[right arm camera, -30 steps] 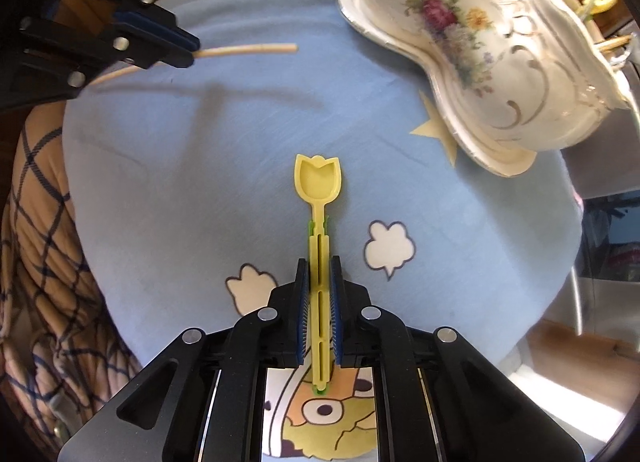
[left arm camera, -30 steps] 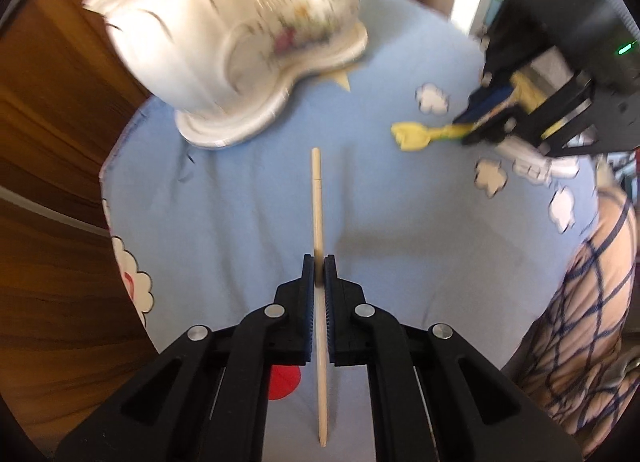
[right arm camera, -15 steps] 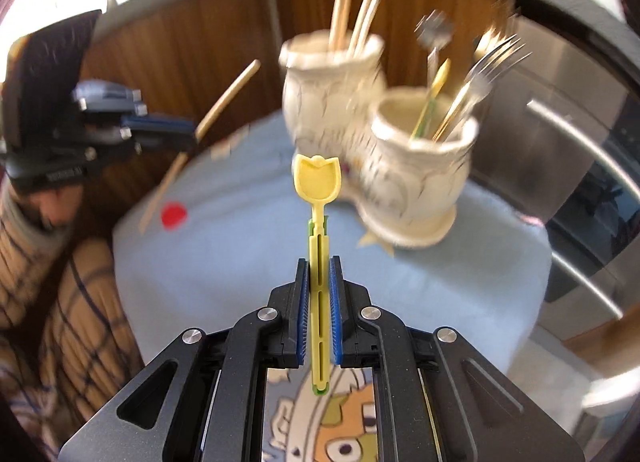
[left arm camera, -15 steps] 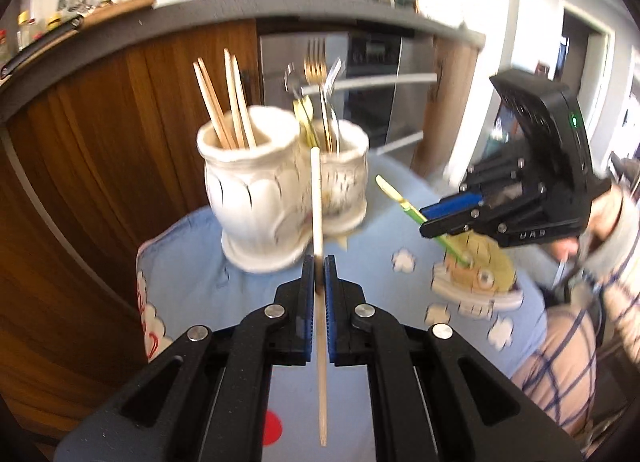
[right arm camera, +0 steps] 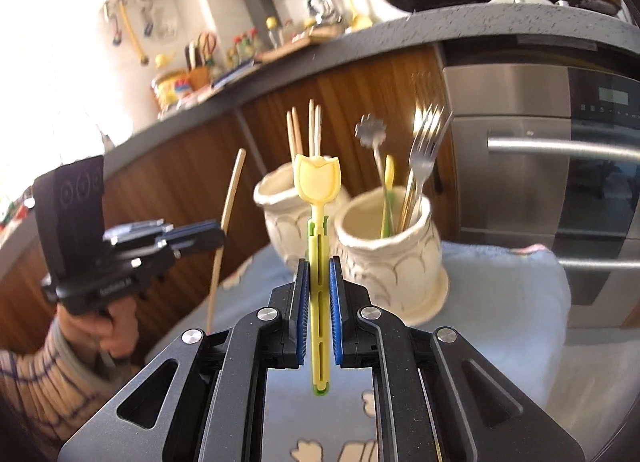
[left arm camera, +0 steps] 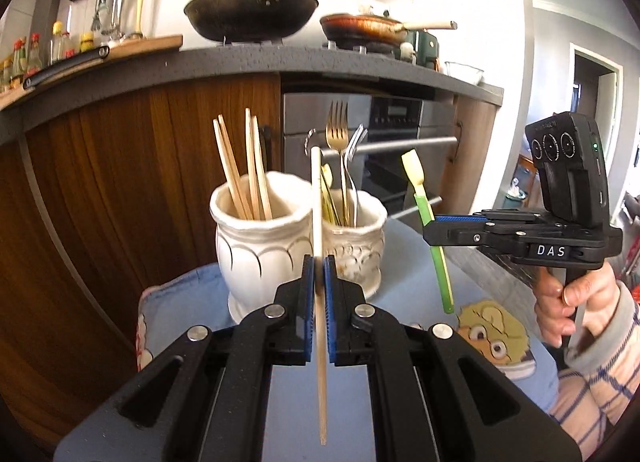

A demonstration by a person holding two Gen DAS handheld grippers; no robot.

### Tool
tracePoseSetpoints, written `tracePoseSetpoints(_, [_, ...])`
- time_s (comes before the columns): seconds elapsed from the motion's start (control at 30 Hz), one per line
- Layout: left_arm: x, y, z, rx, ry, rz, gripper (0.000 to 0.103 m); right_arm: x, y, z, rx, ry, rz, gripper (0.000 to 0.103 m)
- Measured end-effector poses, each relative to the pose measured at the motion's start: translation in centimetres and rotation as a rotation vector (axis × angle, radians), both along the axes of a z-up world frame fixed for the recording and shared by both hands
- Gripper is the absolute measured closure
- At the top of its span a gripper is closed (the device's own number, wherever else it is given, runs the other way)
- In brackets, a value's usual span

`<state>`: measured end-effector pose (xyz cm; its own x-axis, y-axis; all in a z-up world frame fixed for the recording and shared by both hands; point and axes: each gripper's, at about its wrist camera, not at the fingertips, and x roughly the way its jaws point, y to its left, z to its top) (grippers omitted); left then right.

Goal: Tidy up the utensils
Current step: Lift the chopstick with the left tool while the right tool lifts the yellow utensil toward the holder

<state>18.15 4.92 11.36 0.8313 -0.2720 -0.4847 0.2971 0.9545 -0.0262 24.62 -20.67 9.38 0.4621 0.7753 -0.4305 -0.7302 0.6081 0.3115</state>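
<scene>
My left gripper point(left arm camera: 319, 260) is shut on a wooden chopstick point(left arm camera: 317, 197), held upright off the cloth in front of the white ceramic twin holder point(left arm camera: 256, 250). The holder's left pot holds several chopsticks point(left arm camera: 248, 165); its right pot point(left arm camera: 360, 250) holds forks point(left arm camera: 340, 141) and a spoon. My right gripper point(right arm camera: 319, 262) is shut on a yellow tulip-shaped spoon with a green handle point(right arm camera: 318, 181), raised before the two pots point(right arm camera: 392, 258). In each wrist view the other gripper point(left arm camera: 429, 227) point(right arm camera: 218, 236) shows at the side, with the spoon point(left arm camera: 424, 205) or chopstick point(right arm camera: 228, 217) in it.
A light-blue cartoon-print cloth point(left arm camera: 188, 290) point(right arm camera: 500, 302) covers the small table. Behind stand wooden cabinet fronts point(left arm camera: 120, 189), a steel oven point(right arm camera: 560, 189) and a dark counter point(left arm camera: 224, 61) with pans. A person's hands point(left arm camera: 568, 298) point(right arm camera: 116, 326) in checked sleeves grip the handles.
Both grippers have risen and tilted up from facing the cloth to facing the pots. The chopstick and the spoon came up with them and now stand more upright.
</scene>
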Motion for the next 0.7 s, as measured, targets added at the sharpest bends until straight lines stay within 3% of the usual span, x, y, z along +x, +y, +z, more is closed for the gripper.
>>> tracePoseSetpoints(0.33, [1.1, 0.1, 0.7, -0.038, -0.073, 0.021, 0.098, 1.7, -0.9, -0.4, 0.124, -0.05, -0.106, 0.092])
tracePoseSetpoints(0.7, [0.8, 1.3, 3.3, -0.112, -0.207, 0.049, 0.098, 2.9, -0.8, -1.0, 0.177, -0.062, -0.116, 0.092])
